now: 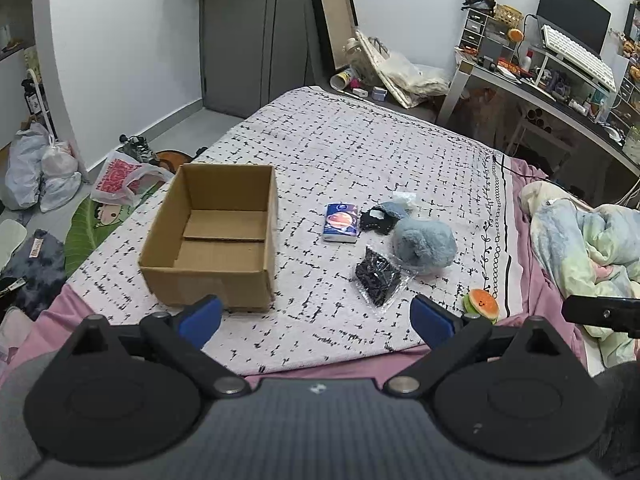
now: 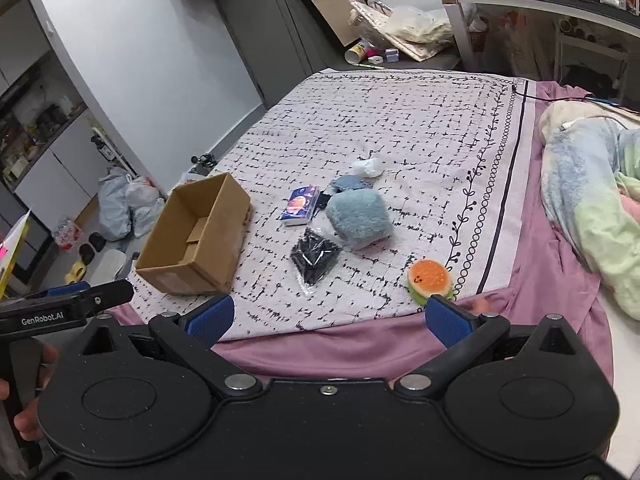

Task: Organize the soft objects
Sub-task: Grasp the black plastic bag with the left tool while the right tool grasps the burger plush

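Observation:
An open, empty cardboard box (image 1: 212,236) (image 2: 198,238) stands on the patterned blanket (image 1: 340,148) on the bed. To its right lie a blue tissue pack (image 1: 340,224) (image 2: 299,206), a fluffy blue plush (image 1: 424,246) (image 2: 358,216), a black item in a clear bag (image 1: 378,276) (image 2: 316,260), a dark blue-black cloth (image 1: 380,216) (image 2: 350,183), a white wad (image 2: 368,167) and a burger-shaped squishy (image 1: 480,303) (image 2: 430,280). My left gripper (image 1: 316,316) is open and empty at the near edge. My right gripper (image 2: 330,316) is open and empty, its right finger just in front of the squishy.
A rumpled pastel duvet (image 1: 580,236) (image 2: 592,200) lies at the right. Bags and clutter (image 1: 44,168) sit on the floor left of the bed. A desk (image 1: 552,92) with monitor and keyboard stands at the back right. Grey wardrobe doors (image 1: 240,32) stand behind.

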A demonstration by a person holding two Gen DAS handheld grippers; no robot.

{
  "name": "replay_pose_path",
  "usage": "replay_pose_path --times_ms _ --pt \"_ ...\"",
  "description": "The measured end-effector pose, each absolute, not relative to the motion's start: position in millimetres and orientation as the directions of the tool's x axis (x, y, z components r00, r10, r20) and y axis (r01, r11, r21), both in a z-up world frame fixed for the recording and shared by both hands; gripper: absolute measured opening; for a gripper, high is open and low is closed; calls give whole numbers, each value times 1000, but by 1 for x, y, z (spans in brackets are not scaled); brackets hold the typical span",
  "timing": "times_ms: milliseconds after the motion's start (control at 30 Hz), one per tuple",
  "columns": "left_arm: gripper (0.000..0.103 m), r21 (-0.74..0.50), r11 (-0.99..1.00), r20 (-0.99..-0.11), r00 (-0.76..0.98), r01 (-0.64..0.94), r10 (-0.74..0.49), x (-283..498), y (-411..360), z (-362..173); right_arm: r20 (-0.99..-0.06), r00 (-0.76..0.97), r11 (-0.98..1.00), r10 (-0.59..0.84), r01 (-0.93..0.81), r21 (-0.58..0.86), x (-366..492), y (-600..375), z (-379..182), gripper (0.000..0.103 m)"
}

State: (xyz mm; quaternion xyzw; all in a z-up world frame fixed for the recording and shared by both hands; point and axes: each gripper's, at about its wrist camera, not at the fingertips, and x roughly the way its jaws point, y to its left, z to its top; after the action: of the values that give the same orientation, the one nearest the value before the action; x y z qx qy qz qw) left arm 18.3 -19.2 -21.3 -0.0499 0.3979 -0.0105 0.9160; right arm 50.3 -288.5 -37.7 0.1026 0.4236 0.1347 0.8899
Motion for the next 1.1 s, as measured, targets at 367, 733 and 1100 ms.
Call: replay_pose_path --times_ms 367,733,1100 --pt "100 -117 993 -752 655 -27 -71 62 -32 -39 -753 580 942 312 -88 323 87 -306 -56 103" --pt "99 -137 989 -792 606 -53 -77 109 -44 -69 -792 527 936 309 -19 352 137 -315 -90 103" --pt "97 -147 986 -839 538 -82 -80 156 -52 -99 -811 509 939 287 18 344 177 -316 -103 102"
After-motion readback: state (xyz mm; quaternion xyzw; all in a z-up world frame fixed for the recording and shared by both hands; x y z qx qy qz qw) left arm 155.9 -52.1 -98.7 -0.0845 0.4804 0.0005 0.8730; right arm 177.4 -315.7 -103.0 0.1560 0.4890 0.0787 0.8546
